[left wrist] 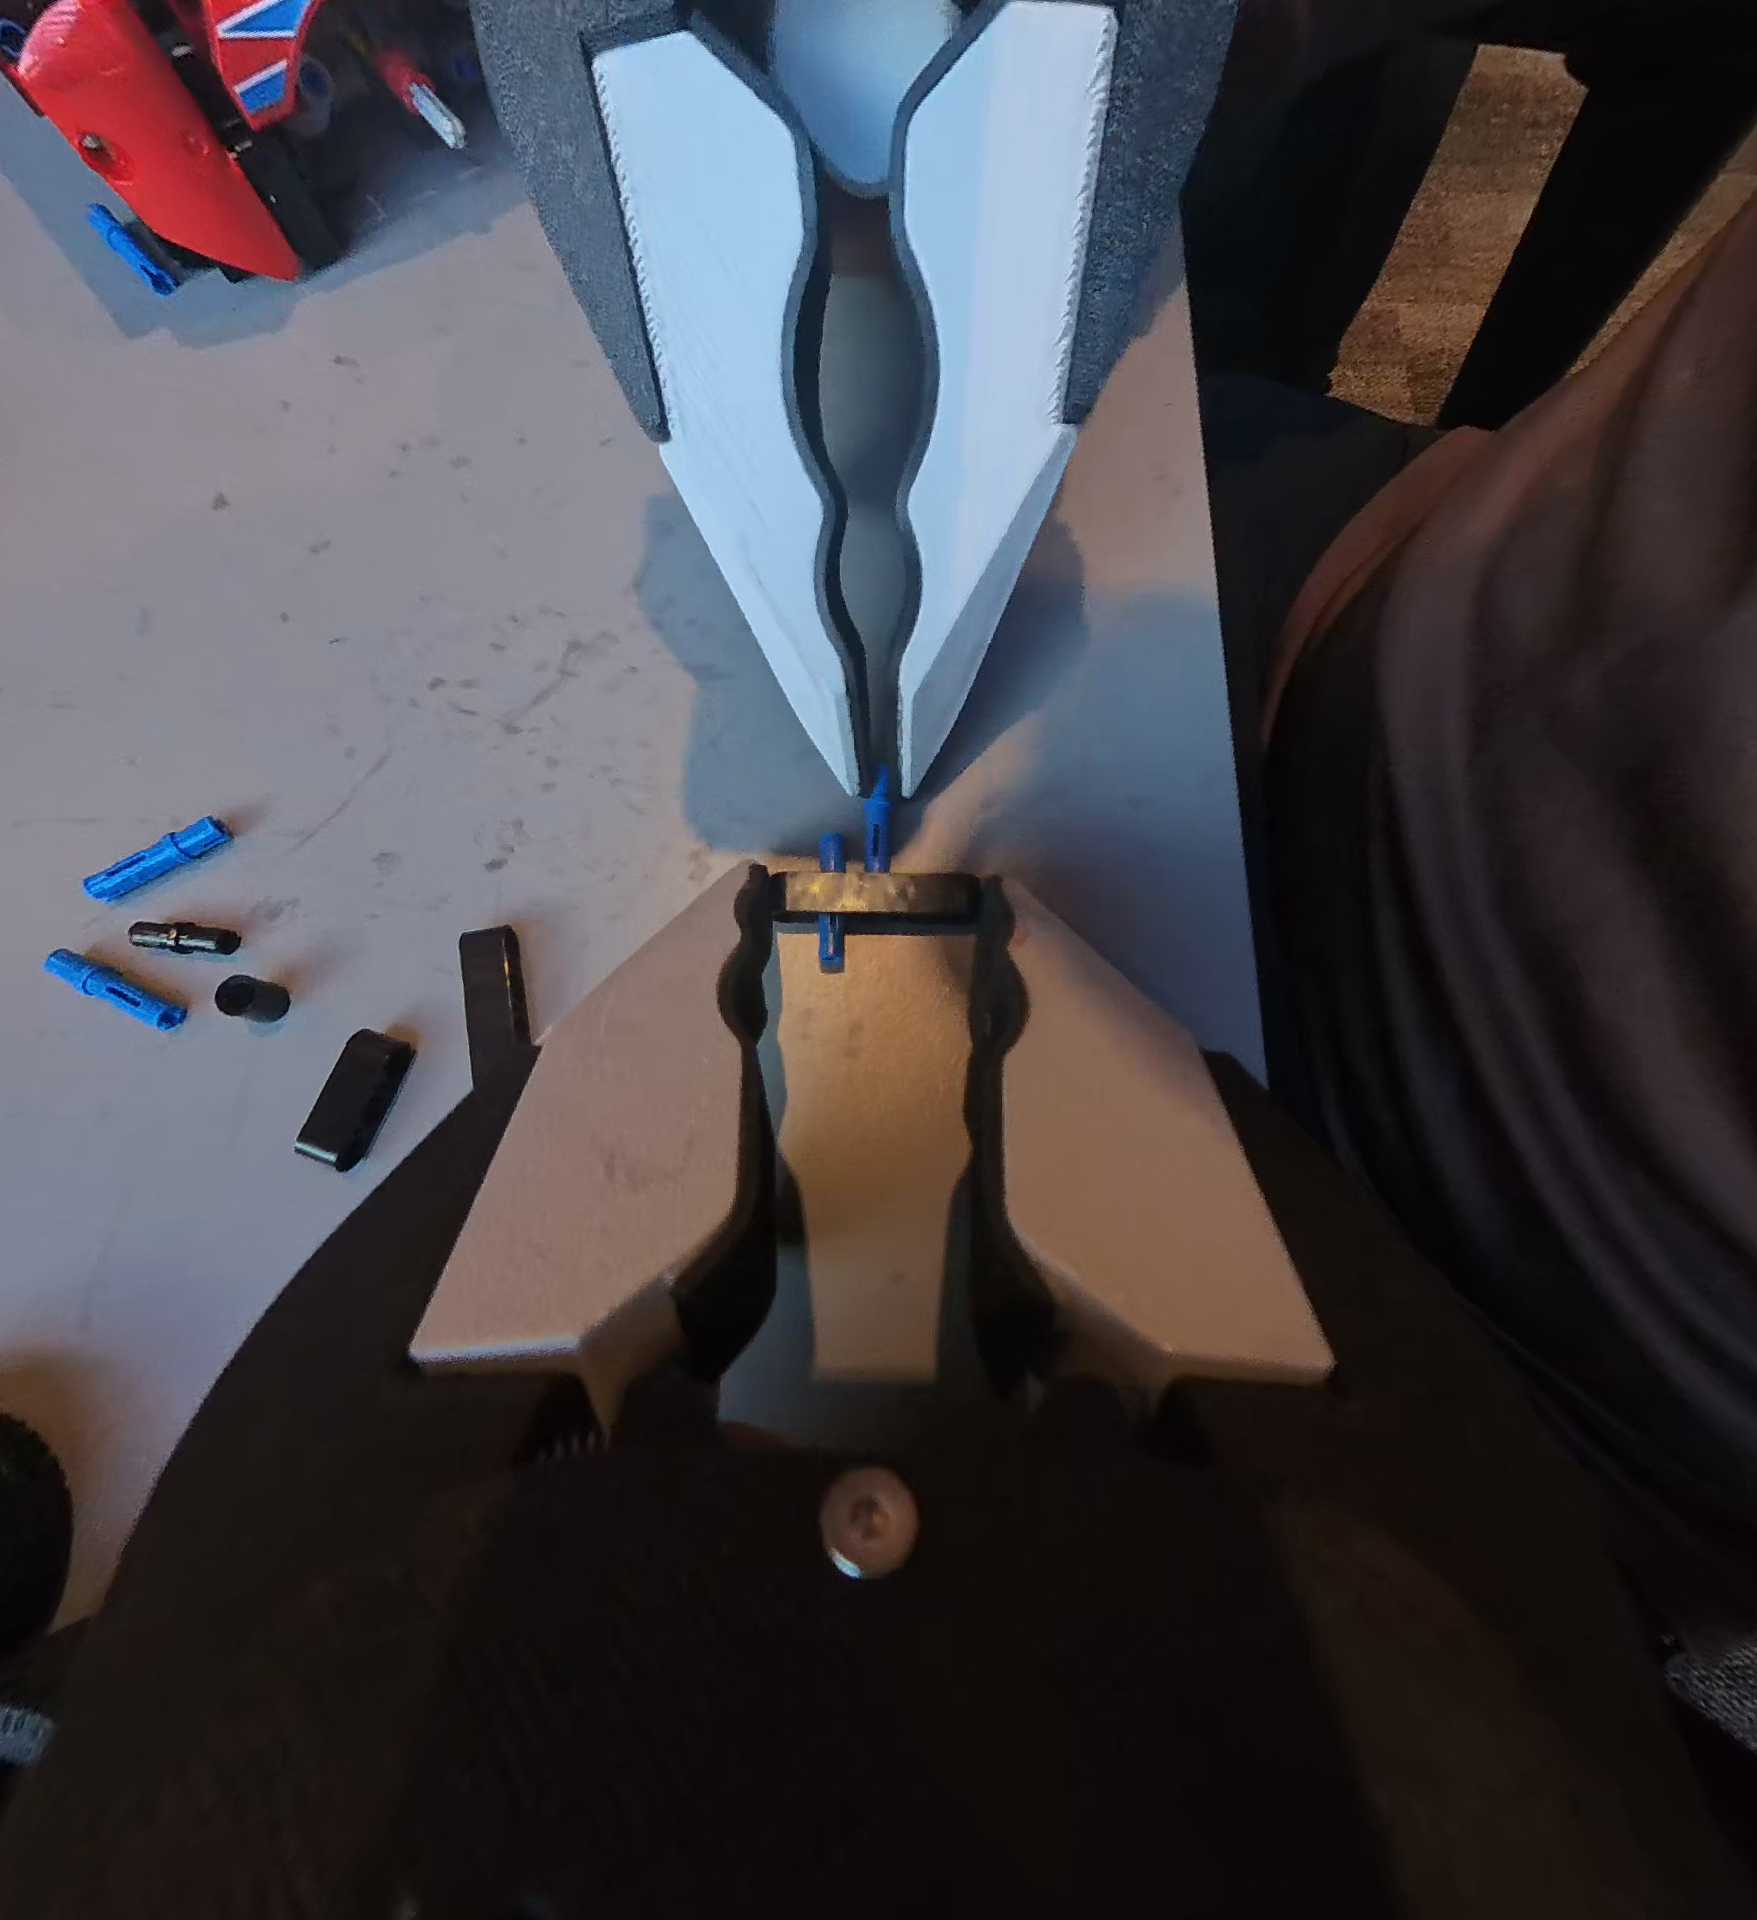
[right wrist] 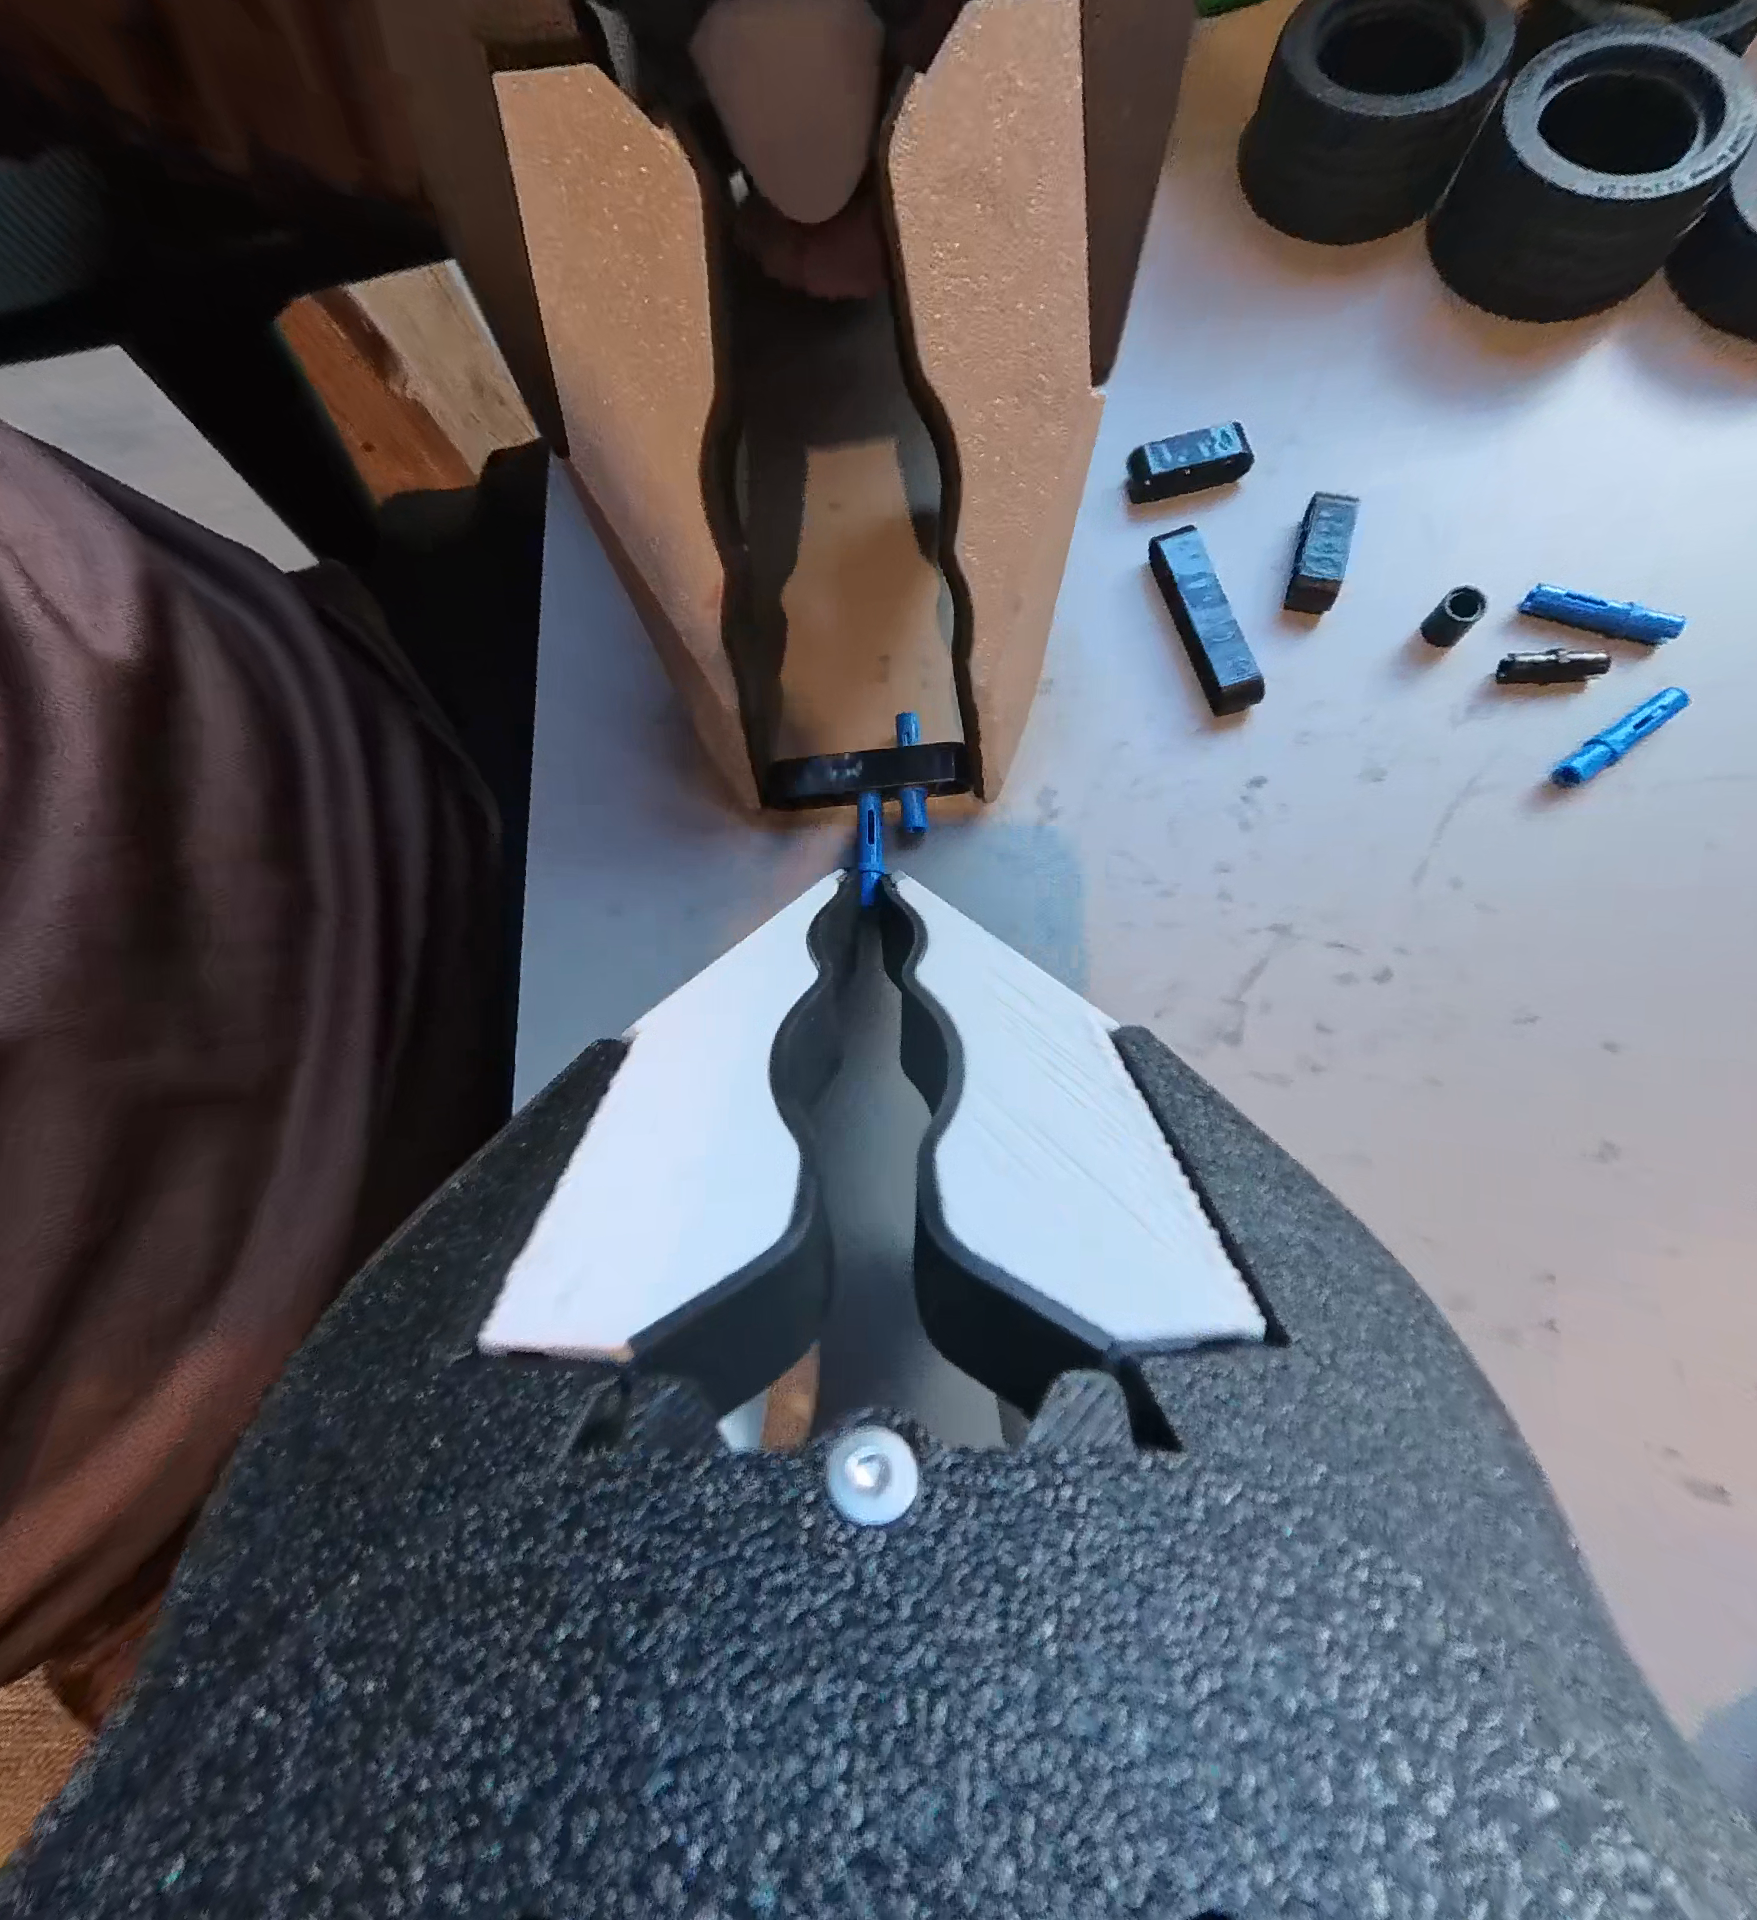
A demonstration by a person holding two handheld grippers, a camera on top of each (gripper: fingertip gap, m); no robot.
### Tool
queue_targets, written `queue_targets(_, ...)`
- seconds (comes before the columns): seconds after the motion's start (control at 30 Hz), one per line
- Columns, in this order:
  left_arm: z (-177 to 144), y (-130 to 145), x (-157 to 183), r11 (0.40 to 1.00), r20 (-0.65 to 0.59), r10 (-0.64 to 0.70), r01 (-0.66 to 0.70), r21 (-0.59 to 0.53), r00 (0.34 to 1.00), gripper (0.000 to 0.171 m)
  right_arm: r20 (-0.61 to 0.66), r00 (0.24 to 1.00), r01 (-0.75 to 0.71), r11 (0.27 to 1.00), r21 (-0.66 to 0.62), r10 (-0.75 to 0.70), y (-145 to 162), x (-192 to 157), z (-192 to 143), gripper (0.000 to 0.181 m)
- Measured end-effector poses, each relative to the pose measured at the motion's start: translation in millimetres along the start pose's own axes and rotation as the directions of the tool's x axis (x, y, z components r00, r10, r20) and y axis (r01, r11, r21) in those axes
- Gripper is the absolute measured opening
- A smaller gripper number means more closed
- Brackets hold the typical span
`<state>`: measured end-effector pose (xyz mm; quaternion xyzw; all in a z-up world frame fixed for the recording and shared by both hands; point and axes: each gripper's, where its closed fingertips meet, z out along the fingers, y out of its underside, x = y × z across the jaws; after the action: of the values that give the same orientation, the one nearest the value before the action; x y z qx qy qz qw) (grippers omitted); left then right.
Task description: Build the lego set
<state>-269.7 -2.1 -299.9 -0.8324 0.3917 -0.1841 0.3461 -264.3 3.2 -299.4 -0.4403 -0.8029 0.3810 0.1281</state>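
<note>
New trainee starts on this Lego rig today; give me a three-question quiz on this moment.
1. True or false: the right gripper holds a blue pin.
2. What does the left gripper clamp? A) tyre B) black beam C) red model
3. How many blue pins lie loose on the table?

Key: 1 true; 2 B; 3 two.

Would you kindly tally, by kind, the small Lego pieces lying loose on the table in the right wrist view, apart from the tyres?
Blue plastic pins: 2
Short black plastic beams: 3
Black plastic pin: 1
Black plastic sleeve: 1
Total: 7
</note>
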Motion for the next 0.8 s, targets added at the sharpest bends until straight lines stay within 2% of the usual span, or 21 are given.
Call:
queue_targets(0.37, -3, 3, -6, 0.999, 0.075, -0.04, 0.039, 0.005, 0.996, 0.038, -0.011, 0.991, -0.135, 0.991, 0.022, 0.135, -4, 1, 4, 0.002)
queue_targets(0.47, -4, 3, -4, 1.0, 0.064, -0.031, 0.031, 0.004, 0.998, 0.038, -0.017, 0.996, -0.088, 0.996, 0.017, 0.088, -5, 0, 5, 0.002)
queue_targets(0.57, -4, 4, 0, 1.0, 0.023, -0.011, 0.011, 0.003, 1.0, 0.038, -0.026, 0.998, 0.053, 0.999, -0.002, -0.053, -4, -2, 5, 0.002)
queue_targets(0.7, -4, 3, 6, 1.0, -0.025, 0.024, -0.024, 0.002, 0.999, 0.038, 0.0, 0.988, 0.156, 0.988, -0.007, -0.156, -3, -7, 4, 0.002)
queue_targets(0.8, -4, 4, 7, 0.999, -0.041, 0.034, -0.034, 0.001, 0.999, 0.038, 0.007, 0.985, 0.17, 0.985, -0.009, -0.17, -3, -8, 4, 0.002)
